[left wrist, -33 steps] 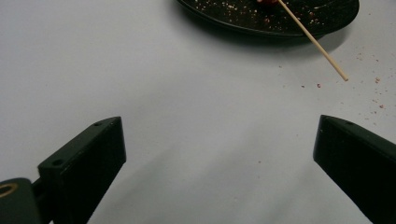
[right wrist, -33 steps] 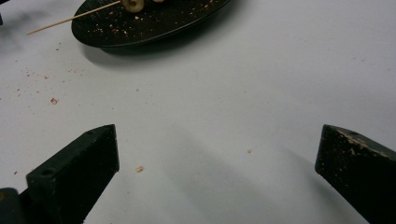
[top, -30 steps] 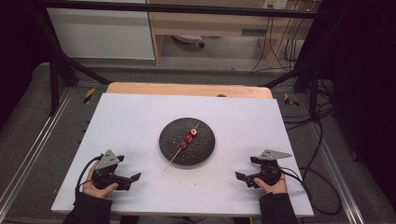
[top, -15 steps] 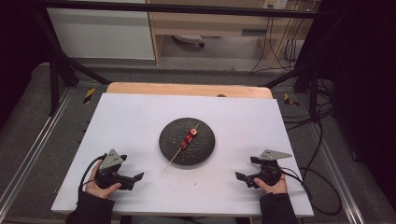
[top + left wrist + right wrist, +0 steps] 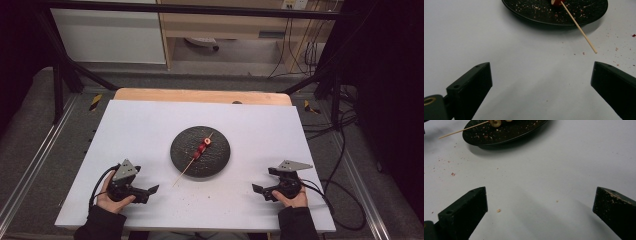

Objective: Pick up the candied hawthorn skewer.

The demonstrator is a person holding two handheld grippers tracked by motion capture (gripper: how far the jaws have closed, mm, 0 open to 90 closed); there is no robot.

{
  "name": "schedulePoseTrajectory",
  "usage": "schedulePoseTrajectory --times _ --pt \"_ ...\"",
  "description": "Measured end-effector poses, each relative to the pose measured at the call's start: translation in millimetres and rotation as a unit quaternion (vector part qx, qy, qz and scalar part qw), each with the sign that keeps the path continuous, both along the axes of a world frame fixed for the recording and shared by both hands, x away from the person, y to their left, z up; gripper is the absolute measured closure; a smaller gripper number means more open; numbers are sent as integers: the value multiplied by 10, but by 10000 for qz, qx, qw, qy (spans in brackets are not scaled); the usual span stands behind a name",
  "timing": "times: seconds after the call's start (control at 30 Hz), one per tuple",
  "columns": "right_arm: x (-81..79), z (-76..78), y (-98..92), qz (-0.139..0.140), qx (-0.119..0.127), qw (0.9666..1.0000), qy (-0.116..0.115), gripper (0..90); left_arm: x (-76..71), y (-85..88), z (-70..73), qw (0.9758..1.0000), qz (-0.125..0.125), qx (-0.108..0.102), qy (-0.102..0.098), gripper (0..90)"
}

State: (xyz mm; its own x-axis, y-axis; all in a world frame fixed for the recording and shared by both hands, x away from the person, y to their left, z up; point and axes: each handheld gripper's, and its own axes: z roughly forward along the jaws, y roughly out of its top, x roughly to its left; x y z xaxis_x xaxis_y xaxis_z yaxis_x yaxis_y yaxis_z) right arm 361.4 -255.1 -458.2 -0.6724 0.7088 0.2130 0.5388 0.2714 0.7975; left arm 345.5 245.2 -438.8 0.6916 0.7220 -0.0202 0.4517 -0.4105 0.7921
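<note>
A white surface point(image 5: 150, 125) covers most of the tabletop, and a strip of bare wooden tabletop point(image 5: 200, 95) shows along its far edge. Small reddish crumbs point(image 5: 616, 48) lie scattered on the white. Black frame bars point(image 5: 65, 65) slant down on either side, and metal rails point(image 5: 30, 172) run along the grey floor. Beyond the far edge stand a white cabinet point(image 5: 107, 35) and a wooden shelf unit point(image 5: 225, 25), with dark cables point(image 5: 300, 50) hanging at the right.

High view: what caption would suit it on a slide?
Two open grippers rest either side of a skewer on a plate.
</note>
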Motion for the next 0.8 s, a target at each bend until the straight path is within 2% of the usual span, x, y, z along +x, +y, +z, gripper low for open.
schedulePoseTrajectory --times 0.43,0.8 --pt "1 3 -3 -7 -14 10000 -5 6 39 -192 100 10000 15 18 56 49" --pt "-1 4 -4 -28 -38 10000 -8 6 138 -452 225 9999 20 114 70 68"
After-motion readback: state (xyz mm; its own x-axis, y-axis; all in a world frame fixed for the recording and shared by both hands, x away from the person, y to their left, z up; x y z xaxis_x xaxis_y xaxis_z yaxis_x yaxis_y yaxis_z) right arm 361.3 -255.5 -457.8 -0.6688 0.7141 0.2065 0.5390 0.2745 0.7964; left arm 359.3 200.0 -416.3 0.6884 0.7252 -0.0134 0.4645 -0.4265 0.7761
